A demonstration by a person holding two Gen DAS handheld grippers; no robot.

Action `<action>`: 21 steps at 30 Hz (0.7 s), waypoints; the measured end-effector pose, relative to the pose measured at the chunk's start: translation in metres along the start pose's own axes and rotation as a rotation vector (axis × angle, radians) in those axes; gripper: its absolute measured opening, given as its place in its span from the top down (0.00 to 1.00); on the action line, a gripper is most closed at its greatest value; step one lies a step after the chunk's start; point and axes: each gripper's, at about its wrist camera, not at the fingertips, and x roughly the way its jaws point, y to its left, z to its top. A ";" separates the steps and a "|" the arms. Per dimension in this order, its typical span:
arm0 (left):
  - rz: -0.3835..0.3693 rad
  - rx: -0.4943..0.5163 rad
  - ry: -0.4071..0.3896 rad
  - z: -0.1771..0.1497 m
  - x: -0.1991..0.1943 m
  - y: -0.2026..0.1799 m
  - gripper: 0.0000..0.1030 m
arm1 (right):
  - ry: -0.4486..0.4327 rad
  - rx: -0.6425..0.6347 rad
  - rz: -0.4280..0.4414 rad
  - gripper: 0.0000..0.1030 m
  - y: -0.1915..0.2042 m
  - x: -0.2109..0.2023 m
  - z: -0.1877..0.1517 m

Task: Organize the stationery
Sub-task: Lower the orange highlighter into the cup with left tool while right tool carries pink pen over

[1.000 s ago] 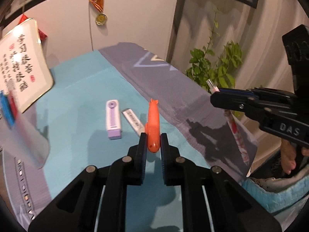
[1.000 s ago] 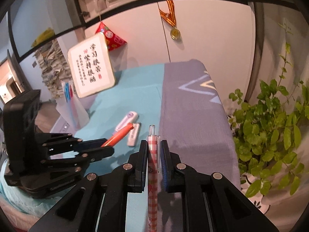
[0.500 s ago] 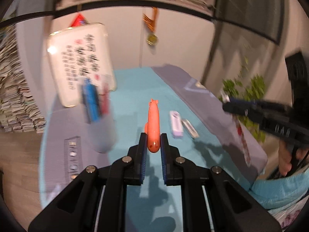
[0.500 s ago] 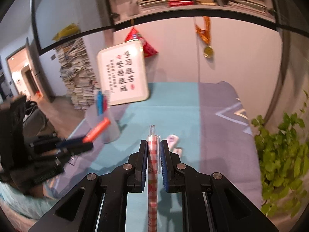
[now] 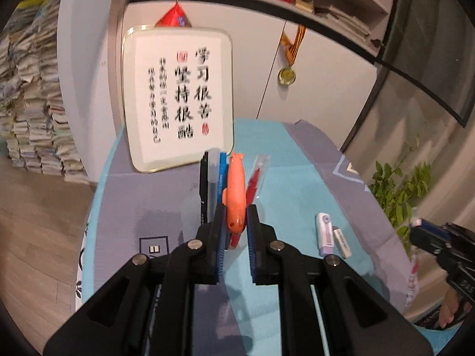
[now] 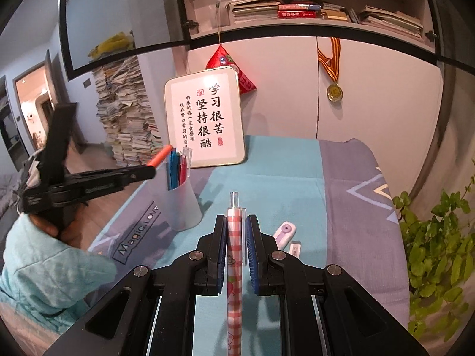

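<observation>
Orange pen (image 5: 235,195) clamped in the left gripper (image 5: 235,222) hovers by the translucent cup (image 6: 175,204) at ten o'clock; the right gripper (image 6: 236,237) pinches a checked pen (image 6: 234,255); a skewed drop could tip it

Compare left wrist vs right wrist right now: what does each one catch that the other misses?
Left wrist only: the orange pen close up, clamped in the left gripper, in front of the pens in the cup.

Right wrist only: the translucent pen cup itself, and the checked pen clamped in the right gripper.

Both: the calligraphy sign, medal, purple correction tape and white eraser.
</observation>
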 end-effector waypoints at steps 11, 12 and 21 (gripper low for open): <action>-0.030 -0.041 -0.028 -0.003 0.019 0.009 0.89 | -0.004 0.000 -0.003 0.87 0.002 0.006 0.008; -0.032 -0.043 -0.025 -0.003 0.020 0.010 0.89 | -0.006 0.001 -0.002 0.87 0.002 0.006 0.009; -0.027 -0.007 -0.050 -0.008 0.012 0.010 0.88 | -0.006 -0.018 0.014 0.87 0.015 0.019 0.018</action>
